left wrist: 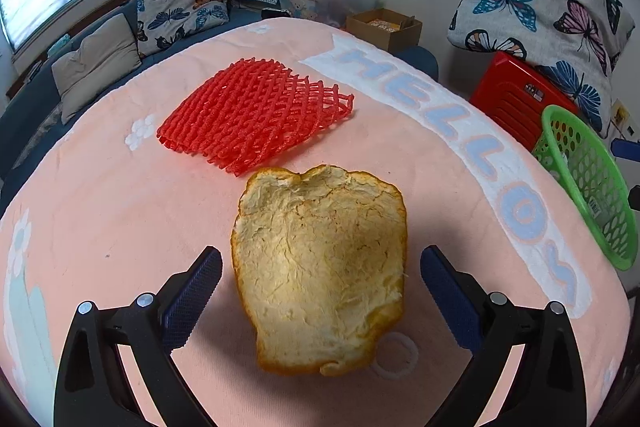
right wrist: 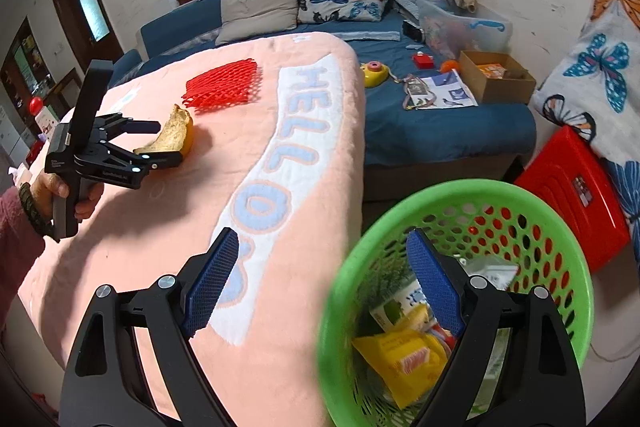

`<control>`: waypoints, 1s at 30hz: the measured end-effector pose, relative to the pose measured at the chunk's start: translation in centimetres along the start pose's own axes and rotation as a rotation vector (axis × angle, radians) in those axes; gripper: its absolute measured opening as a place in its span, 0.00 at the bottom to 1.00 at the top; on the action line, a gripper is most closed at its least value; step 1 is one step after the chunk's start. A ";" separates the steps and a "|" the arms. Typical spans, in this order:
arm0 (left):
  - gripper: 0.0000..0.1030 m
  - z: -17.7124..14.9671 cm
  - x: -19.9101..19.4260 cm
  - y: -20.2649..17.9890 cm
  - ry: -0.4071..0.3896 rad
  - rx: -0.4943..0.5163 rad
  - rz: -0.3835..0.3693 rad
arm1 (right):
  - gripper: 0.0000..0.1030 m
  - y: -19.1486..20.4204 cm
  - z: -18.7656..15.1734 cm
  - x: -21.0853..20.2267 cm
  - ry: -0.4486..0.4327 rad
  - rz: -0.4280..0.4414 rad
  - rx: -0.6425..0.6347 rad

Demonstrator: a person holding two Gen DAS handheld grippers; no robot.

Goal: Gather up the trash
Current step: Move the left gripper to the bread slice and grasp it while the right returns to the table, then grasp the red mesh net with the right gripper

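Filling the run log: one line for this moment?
left gripper: open around orange peel | right gripper: open, straddling green basket rim | red foam net: on blanket

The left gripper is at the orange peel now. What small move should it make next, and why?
Probably close the left gripper on the orange peel. Its jaws stand open on either side of the peel without touching it, so nothing is gripped yet. The peel lies on the pink blanket, and the green basket waits beside the bed, already holding wrappers.
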State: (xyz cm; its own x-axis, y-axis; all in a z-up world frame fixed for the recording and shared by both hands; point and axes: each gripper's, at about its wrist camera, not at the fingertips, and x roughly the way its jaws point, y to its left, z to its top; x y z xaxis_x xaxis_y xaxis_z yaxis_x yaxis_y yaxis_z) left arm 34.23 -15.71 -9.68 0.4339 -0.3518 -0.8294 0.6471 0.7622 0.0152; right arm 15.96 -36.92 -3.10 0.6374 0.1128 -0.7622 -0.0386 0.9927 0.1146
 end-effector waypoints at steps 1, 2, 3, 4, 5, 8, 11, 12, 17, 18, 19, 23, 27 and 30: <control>0.93 0.0 0.2 -0.1 0.005 0.000 -0.009 | 0.83 0.1 0.2 0.2 0.001 0.003 -0.004; 0.93 0.0 0.5 -0.1 0.011 0.002 -0.010 | 0.83 0.3 0.3 0.4 0.002 0.006 -0.009; 0.93 0.0 0.7 -0.1 0.014 0.003 -0.008 | 0.83 0.5 0.5 0.6 0.004 0.008 -0.015; 0.93 -0.1 0.9 -0.1 0.016 0.005 -0.006 | 0.83 0.7 0.7 0.8 0.005 0.010 -0.020; 0.93 -0.1 1.2 -0.1 0.016 0.005 -0.002 | 0.83 0.8 0.9 1.0 0.007 0.013 -0.024; 0.90 -0.3 1.4 0.0 0.009 0.000 -0.005 | 0.83 1.3 1.5 1.7 0.013 0.019 -0.040; 0.78 -0.5 1.2 0.0 -0.007 0.009 0.007 | 0.83 1.8 2.0 2.3 0.016 0.023 -0.057; 0.76 -0.5 1.0 0.0 -0.014 0.009 0.007 | 0.83 1.9 2.2 2.5 0.018 0.026 -0.062; 0.65 -0.6 0.0 0.1 -0.039 0.004 0.017 | 0.83 2.9 3.0 3.6 0.024 0.041 -0.083; 0.65 -0.7 -0.1 0.1 -0.038 0.006 0.019 | 0.83 3.1 3.2 3.9 0.026 0.044 -0.088; 0.63 -0.7 -0.2 0.1 -0.037 0.007 0.023 | 0.83 3.3 3.4 4.2 0.027 0.047 -0.093; 0.58 -0.8 -0.9 0.2 -0.033 0.006 0.035 | 0.83 4.2 4.2 5.2 0.028 0.060 -0.112; 0.56 -1.4 -1.9 1.5 -0.031 -0.039 0.037 | 0.83 4.8 5.1 6.2 0.030 0.069 -0.130; 0.55 -2.2 -2.8 2.6 -0.032 -0.062 0.046 | 0.83 5.4 6.1 7.4 0.035 0.077 -0.144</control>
State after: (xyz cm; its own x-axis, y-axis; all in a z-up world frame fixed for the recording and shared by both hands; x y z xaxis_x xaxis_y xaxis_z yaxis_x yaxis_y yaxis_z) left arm 33.29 -11.56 -8.58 0.4830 -0.3322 -0.8101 0.5865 0.8097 0.0176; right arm 25.18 -30.95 -4.26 0.6015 0.1882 -0.7764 -0.1978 0.9767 0.0835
